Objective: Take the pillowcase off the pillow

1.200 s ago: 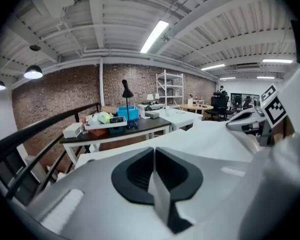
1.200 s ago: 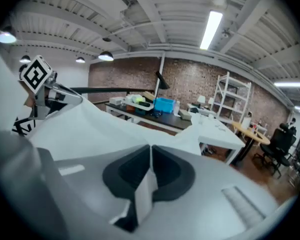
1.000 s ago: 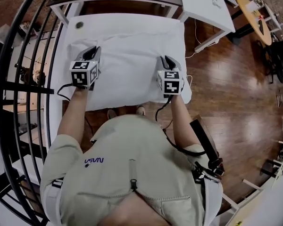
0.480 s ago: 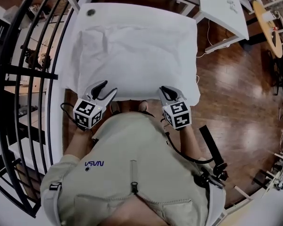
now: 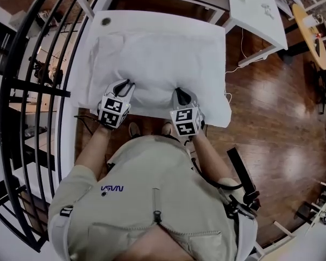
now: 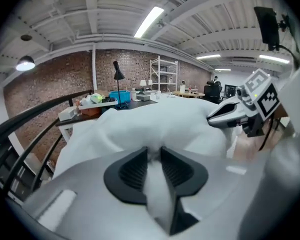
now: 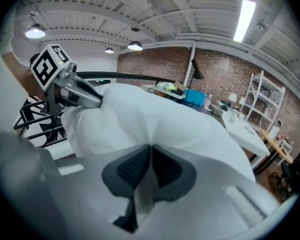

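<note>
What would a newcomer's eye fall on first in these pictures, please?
The plump white pillowcase fills most of the white table in the head view. At its near edge the left gripper and right gripper have just been closing their jaws, each on a pinch of its fabric. A curved black railing sweeps along the left.

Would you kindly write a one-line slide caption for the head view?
Person at a white table: left claw and right claw, jaws just closing, pinch the near edge of the pillowcase.
</note>
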Tool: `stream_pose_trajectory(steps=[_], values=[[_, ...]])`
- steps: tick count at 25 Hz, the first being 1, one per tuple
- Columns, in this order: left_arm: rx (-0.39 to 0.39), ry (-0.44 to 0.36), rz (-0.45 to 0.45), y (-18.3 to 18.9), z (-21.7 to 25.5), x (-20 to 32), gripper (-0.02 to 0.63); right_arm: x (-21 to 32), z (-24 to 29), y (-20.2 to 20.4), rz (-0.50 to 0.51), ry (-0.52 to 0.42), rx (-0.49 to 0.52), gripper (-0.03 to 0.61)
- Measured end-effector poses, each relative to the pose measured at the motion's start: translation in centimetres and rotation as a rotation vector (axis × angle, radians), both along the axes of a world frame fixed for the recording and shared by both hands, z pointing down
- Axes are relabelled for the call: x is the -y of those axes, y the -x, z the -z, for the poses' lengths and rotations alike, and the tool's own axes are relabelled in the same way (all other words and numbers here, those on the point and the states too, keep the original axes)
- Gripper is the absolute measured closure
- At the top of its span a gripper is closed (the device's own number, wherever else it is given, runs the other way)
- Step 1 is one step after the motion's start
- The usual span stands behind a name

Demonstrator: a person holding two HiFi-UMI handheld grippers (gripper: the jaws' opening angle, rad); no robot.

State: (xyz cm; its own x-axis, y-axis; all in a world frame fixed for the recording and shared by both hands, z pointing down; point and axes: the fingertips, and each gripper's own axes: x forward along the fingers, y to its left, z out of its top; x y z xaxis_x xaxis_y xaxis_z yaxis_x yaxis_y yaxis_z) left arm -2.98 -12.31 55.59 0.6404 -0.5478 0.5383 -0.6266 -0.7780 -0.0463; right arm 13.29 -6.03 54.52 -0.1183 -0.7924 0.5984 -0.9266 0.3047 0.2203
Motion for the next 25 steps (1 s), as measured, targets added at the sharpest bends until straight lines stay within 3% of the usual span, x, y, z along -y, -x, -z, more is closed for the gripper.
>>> stream_pose_trajectory(steps=[8, 16, 19, 22, 25], values=[[0.068, -0.054, 0.035, -3.5, 1.0, 6.9, 0.526, 7.0, -0.1, -3.0, -0.019, -0.048, -0.051, 0.557], [0.086, -0.068, 0.087, -3.5, 0.4, 5.7, 0.528, 6.1, -0.9, -3.2, 0.018, -0.047, 0.002, 0.557], [0.06, -0.088, 0.126, -3.5, 1.7, 5.0, 0.533, 5.8, -0.3, -3.9, 0.018, -0.053, 0.039, 0.557], [-0.014, -0.135, 0.168, -2.6, 4.5, 4.2, 0.549, 5.8, 1.2, -4.2, -0.009, -0.086, 0.065, 0.557], [-0.072, -0.157, 0.22, 1.4, 5.6, 4.1, 0.549, 5.6, 3.7, -1.8, -0.011, -0.149, 0.09, 0.555]])
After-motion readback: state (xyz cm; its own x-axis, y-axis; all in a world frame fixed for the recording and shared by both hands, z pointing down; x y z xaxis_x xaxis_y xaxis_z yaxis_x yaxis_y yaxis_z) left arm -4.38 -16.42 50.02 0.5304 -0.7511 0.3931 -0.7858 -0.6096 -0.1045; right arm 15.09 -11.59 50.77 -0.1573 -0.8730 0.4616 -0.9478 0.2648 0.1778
